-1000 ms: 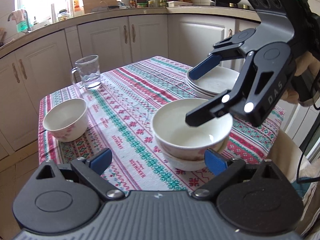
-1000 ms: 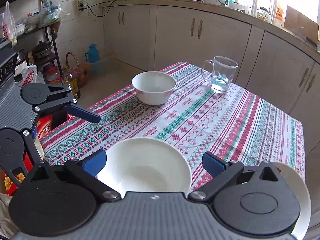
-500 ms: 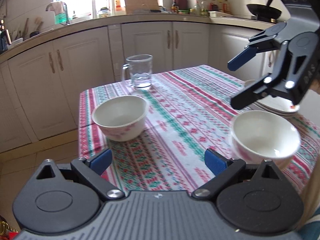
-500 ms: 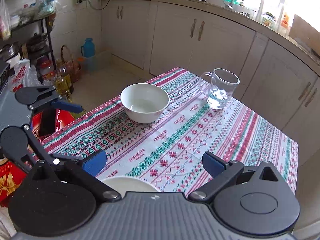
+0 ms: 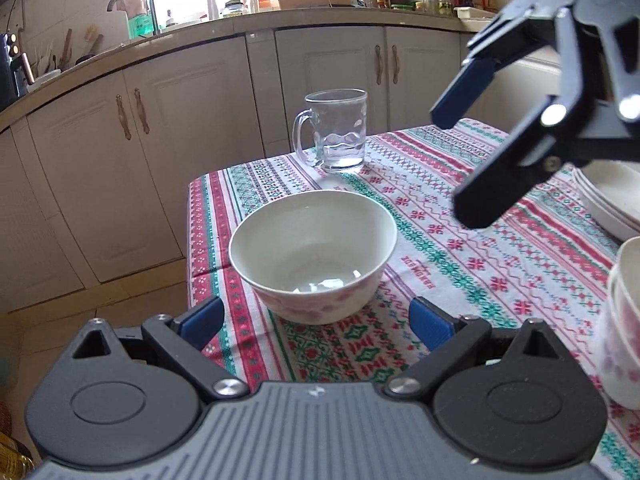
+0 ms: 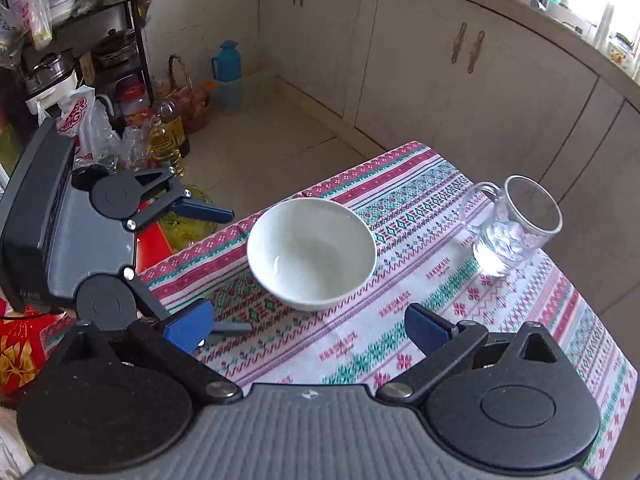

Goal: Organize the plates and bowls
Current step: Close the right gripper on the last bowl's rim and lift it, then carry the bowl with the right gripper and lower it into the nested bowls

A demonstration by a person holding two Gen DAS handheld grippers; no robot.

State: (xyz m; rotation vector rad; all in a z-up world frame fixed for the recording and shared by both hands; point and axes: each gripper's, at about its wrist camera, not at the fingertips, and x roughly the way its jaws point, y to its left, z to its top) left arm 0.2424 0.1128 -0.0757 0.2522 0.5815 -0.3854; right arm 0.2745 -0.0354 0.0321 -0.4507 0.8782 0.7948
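A lone white bowl (image 5: 313, 254) sits near the table (image 5: 460, 248) corner, apart from the stacked bowls (image 5: 624, 320) and the pile of plates (image 5: 612, 200) at the right edge, so it looks like the piece left to gather. The left gripper (image 5: 316, 322) is spread wide and empty, its blue pads flanking the bowl's near side without touching it, probably lining up a rim grasp. The right gripper (image 6: 306, 326) hangs above, also spread and empty. A glass mug (image 5: 336, 130) stands behind.
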